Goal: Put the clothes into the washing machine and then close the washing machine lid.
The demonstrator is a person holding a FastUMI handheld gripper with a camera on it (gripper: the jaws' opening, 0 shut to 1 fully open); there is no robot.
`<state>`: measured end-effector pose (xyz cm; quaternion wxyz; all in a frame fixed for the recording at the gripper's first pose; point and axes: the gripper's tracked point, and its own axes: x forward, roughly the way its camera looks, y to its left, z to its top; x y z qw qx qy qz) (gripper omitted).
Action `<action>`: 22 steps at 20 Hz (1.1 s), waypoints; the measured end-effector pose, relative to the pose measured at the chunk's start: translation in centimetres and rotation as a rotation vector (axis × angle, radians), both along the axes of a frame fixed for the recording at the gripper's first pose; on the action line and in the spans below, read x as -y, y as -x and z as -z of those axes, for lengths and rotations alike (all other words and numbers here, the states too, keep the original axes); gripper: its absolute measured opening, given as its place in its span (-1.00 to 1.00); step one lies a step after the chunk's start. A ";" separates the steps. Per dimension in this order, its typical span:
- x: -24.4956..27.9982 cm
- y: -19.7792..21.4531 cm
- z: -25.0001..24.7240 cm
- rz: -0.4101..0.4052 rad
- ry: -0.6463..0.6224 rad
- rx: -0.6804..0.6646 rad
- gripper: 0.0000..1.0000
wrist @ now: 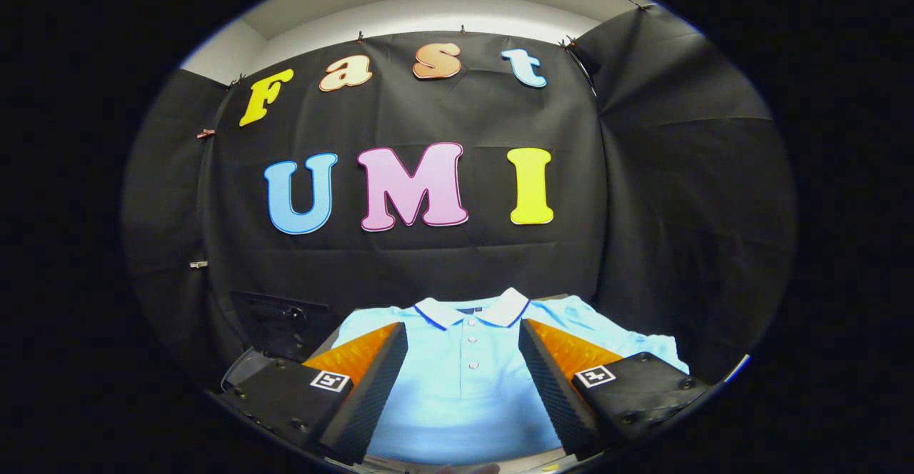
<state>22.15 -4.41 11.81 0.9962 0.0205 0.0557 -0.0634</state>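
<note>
A light blue short-sleeved polo shirt (464,381) with a white, dark-edged collar lies spread flat, front side up, on a surface whose bare edge (325,342) shows as a tan strip beside the shirt's shoulder. The collar points away from the camera, toward the black cloth wall (400,260) that closes off the booth behind it. A row of small buttons runs down the shirt's placket from the collar.

The gripper (463,349) is held over the shirt with its jaws spread wide apart. The shirt's chest and button placket sit between the two fingers, and the collar lies just beyond their tips. Neither finger (371,381) appears to press on the fabric, though the wide-angle view makes it hard to tell how far above the cloth they are. The sleeves reach out past the fingers on both sides.

Beyond the shirt's shoulder on one side, a dark boxy object (275,320) sits low against the cloth wall; its details are too dim to make out.
</note>
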 end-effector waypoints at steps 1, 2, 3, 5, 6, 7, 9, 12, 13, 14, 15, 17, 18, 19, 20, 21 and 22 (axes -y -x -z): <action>0.2 -0.6 0.0 0.005 -0.025 -0.008 0.97; 0.4 -1.3 0.6 0.010 -0.055 -0.026 0.97; 0.7 -1.7 1.4 0.022 -0.073 -0.050 0.96; 1.6 -2.6 3.3 0.048 -0.035 -0.116 0.97; 2.1 -2.8 3.7 0.057 0.017 -0.150 0.97; 2.4 -3.3 3.4 0.057 0.051 -0.165 0.98; 2.0 -4.2 2.9 0.052 0.049 -0.175 0.98; 2.1 -5.3 4.3 0.057 0.003 -0.249 0.96; 2.1 -5.7 4.9 0.061 -0.013 -0.271 0.98; 2.1 -5.9 5.6 0.060 -0.015 -0.304 0.98; 2.4 -6.0 6.4 0.068 -0.005 -0.330 0.99; 2.3 -6.2 7.4 0.064 -0.012 -0.377 0.98; 2.2 -6.6 7.8 0.063 -0.021 -0.389 0.99; 2.3 -6.6 8.1 0.064 -0.029 -0.403 0.99; 2.6 -6.6 8.5 0.072 -0.026 -0.421 0.99; 2.8 -6.6 8.9 0.079 -0.037 -0.434 0.98; 2.7 -6.9 9.5 0.080 -0.075 -0.452 0.98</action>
